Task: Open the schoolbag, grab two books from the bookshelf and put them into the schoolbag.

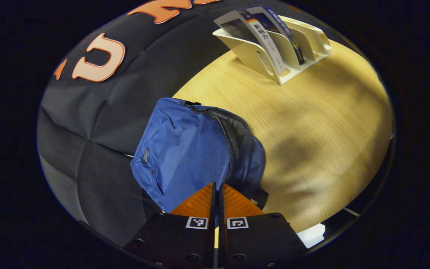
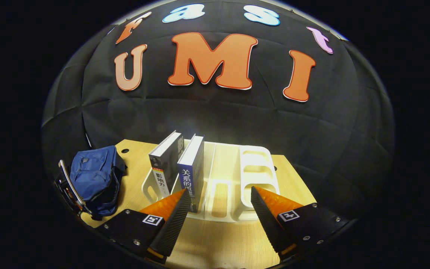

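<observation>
Orange fingers of the left claw (image 1: 217, 194) meet tip to tip at the near edge of a blue schoolbag (image 1: 192, 149), which stands at the wooden table's (image 1: 312, 130) left edge. Right claw (image 2: 220, 201) gapes wide before the white bookshelf (image 2: 254, 168), where two books (image 2: 179, 166) lean in its left slots.

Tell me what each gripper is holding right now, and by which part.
The right gripper holds nothing; its jaws stand open before the bookshelf. The left gripper is closed at the schoolbag's zipper edge; an actual grip cannot be told.
</observation>
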Demonstrator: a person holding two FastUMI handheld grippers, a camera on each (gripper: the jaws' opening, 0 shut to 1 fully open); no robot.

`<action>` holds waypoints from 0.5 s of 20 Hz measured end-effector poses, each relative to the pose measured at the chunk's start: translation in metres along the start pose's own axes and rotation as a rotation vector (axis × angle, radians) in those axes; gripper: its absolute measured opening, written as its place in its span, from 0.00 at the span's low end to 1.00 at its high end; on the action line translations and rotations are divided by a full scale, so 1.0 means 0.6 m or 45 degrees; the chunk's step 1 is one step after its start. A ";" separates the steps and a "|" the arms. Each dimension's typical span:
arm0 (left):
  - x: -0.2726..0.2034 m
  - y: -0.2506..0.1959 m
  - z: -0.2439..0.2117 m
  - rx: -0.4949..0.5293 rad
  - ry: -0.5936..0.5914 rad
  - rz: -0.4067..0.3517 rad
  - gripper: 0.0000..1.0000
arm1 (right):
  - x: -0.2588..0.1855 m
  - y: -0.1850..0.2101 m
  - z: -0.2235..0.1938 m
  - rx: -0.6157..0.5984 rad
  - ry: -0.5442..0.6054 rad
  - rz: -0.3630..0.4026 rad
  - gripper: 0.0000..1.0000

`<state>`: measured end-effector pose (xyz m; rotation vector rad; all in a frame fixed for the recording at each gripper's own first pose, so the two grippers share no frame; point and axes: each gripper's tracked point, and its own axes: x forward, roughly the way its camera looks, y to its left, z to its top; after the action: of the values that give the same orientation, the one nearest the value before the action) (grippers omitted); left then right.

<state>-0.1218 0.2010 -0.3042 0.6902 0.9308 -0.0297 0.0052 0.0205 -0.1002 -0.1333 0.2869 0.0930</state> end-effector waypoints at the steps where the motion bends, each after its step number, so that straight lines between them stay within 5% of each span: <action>1: -0.003 0.007 0.013 -0.057 -0.032 -0.021 0.04 | 0.002 0.001 0.000 0.000 0.001 0.005 0.97; 10: -0.046 0.102 0.107 -0.356 -0.239 -0.187 0.03 | 0.012 0.017 0.055 -0.035 -0.044 0.043 0.97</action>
<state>-0.0727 0.2061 -0.2253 0.3528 0.7843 -0.0910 0.0202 0.0361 -0.0721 -0.1543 0.2533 0.1325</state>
